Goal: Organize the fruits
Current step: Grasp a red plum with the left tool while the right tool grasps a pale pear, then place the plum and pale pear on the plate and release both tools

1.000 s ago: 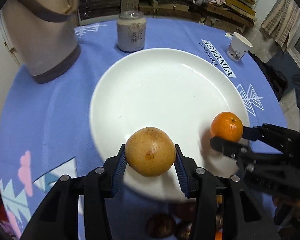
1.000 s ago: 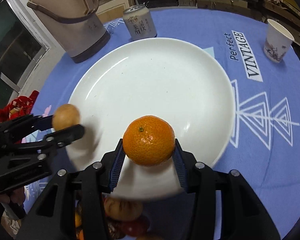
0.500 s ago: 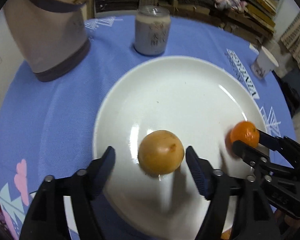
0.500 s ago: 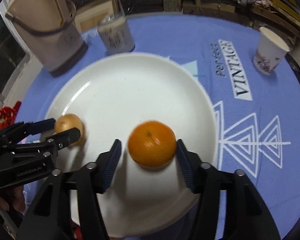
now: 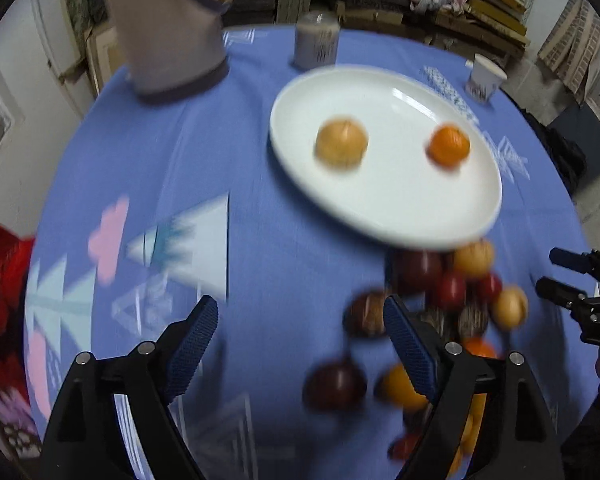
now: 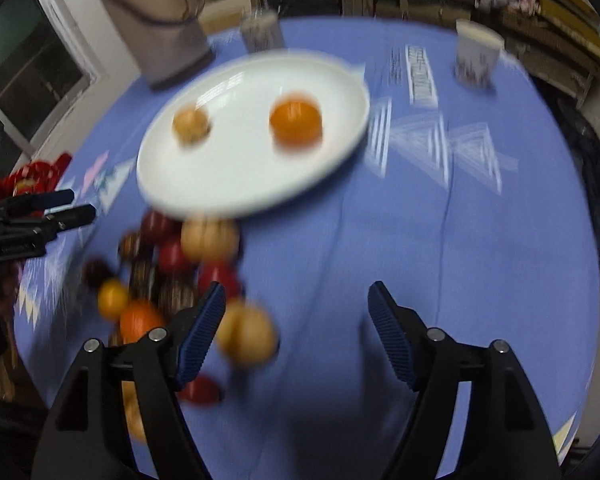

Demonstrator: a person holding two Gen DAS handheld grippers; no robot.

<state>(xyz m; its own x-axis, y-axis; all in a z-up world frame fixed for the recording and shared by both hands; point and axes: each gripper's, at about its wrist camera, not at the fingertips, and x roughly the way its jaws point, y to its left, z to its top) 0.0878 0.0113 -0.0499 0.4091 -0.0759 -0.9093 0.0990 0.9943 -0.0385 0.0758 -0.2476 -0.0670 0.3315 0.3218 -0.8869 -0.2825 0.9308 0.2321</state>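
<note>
A white plate (image 5: pixel 400 216) (image 6: pixel 220 192) holds a tan round fruit (image 5: pixel 341 143) (image 6: pixel 191 125) and an orange mandarin (image 5: pixel 448 146) (image 6: pixel 296 121), apart from each other. My left gripper (image 5: pixel 300 340) is open and empty above the blue cloth, pulled back from the plate. My right gripper (image 6: pixel 296 324) is open and empty too; it shows in the left wrist view (image 5: pixel 556 276) at the right edge. The left gripper shows in the right wrist view (image 6: pixel 76 206) at the left. A pile of mixed fruits (image 5: pixel 440 300) (image 6: pixel 172 276) lies in front of the plate. Both views are blurred.
A beige kettle (image 5: pixel 168 28) (image 6: pixel 156 24) stands at the back left, a drink can (image 5: pixel 316 40) (image 6: pixel 262 32) behind the plate, a paper cup (image 5: pixel 485 78) (image 6: pixel 476 54) at the back right. A red bag (image 5: pixel 4 280) lies at the table's left edge.
Both grippers let go of their fruits on the plate, opened wide and pulled back toward me. The fruit pile came into view.
</note>
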